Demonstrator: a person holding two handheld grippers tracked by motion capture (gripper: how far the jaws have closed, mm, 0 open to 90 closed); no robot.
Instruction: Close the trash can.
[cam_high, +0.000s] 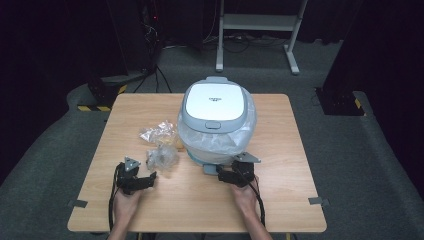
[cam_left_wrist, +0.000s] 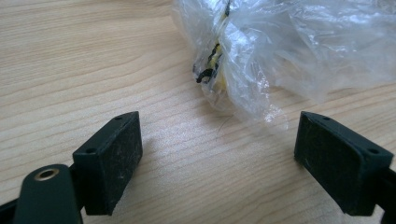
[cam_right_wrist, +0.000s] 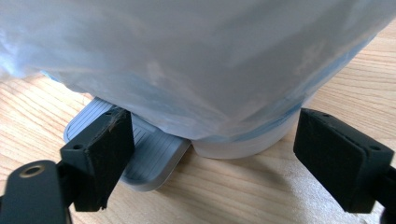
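high view: a white-lidded pedal bin (cam_high: 216, 117), lined with a clear plastic liner (cam_high: 220, 137), stands at the middle of the wooden worktop (cam_high: 280, 150), its grey foot pedal (cam_high: 209, 169) pointing toward the person. crumpled clear wrappers (cam_high: 160, 142) lie just left of it. the left hand-held gripper (cam_high: 149, 178) rests near the wrappers; the right hand-held gripper (cam_high: 223, 173) sits at the bin's base.

left gripper view: the jaws stand wide apart, released, over bare wood, with a wrapper (cam_left_wrist: 280, 56) just ahead, not touched.

right gripper view: the jaws are spread, holding nothing. the ribbed pedal (cam_right_wrist: 149, 154) juts out near the left jaw, under the liner (cam_right_wrist: 196, 60).
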